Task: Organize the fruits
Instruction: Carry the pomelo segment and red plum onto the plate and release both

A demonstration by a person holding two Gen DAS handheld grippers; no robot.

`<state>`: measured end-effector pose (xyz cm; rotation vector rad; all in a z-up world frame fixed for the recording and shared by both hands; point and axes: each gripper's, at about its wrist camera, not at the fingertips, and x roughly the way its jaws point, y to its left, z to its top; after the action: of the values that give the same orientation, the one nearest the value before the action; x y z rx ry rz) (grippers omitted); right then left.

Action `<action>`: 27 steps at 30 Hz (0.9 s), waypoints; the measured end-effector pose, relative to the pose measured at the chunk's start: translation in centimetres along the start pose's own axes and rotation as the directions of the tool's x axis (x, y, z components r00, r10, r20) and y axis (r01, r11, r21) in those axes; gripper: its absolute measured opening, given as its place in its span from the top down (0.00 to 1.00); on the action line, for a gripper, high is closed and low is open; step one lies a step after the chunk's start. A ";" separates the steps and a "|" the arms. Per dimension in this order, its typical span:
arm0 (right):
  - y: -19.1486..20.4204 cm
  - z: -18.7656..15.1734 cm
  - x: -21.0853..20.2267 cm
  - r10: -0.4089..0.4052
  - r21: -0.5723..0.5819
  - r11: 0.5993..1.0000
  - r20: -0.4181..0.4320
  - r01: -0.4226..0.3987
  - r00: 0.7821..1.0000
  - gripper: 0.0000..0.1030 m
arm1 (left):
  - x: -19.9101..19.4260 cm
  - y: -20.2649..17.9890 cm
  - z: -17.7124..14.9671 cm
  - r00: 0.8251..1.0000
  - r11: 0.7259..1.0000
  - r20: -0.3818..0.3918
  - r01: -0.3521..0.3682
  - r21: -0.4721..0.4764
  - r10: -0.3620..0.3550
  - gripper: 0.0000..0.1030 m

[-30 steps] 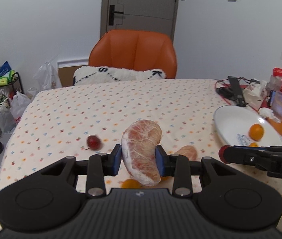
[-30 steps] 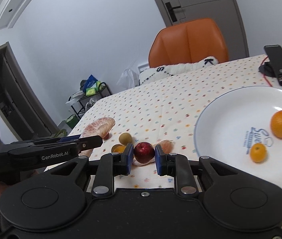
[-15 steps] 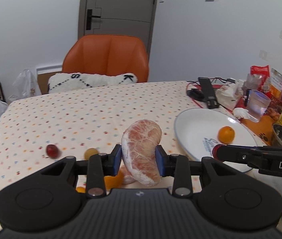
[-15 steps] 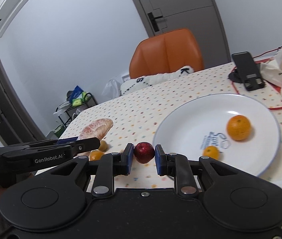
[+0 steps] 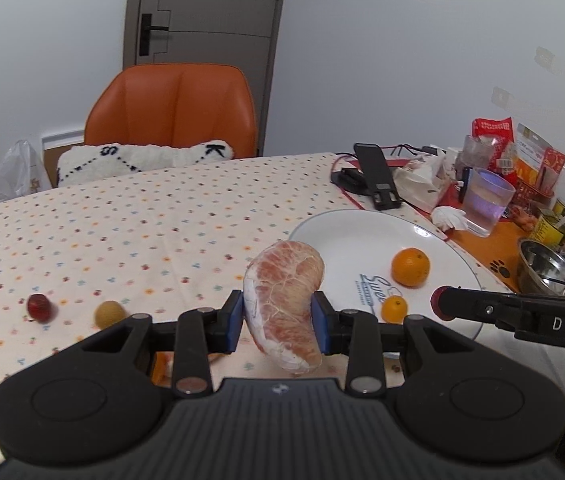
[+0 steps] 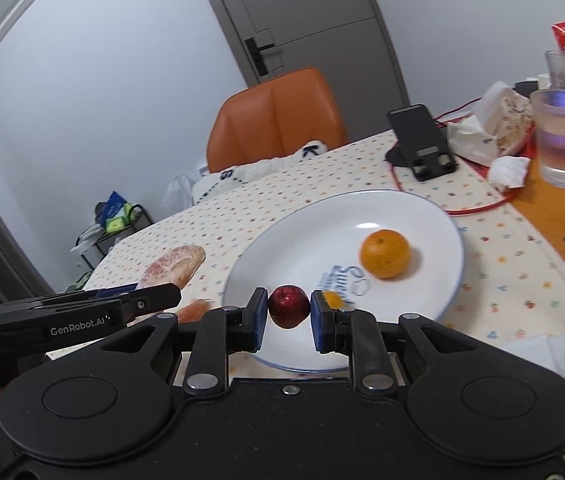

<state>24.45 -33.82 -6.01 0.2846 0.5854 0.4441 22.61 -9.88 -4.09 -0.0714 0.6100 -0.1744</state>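
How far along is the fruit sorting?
Done: two oranges, a big one and a small one, lie on the plate. In hand: the left tool grips a peeled pomelo piece; the right tool grips a red fruit over the plate's rim. Left: a red berry and a yellow fruit on the tablecloth.

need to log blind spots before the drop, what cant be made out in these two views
- Left wrist view: orange piece behind the left gripper; its fingers hide most of it, kind unclear.
- Right wrist view: small orange fruit on the plate, blurred and half hidden by the right gripper.
- Left wrist view: metal bowl contents, crossed by the other gripper.
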 end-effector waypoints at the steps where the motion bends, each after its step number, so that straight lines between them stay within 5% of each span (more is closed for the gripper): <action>1: -0.2 0.0 -0.1 -0.006 0.002 1.000 0.001 0.006 1.000 0.79 | 0.2 -0.2 0.0 1.000 1.000 -0.002 0.004 0.001 -0.004 0.67; 27: -2.6 -0.1 -2.0 -0.044 0.024 0.999 0.010 0.044 0.999 0.52 | 4.0 -4.6 0.9 0.999 1.000 -0.038 0.018 0.025 -0.017 0.64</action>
<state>23.73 -37.05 -6.20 0.2956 0.5860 0.3934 25.69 -15.11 -5.03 -0.0494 0.6446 -0.2011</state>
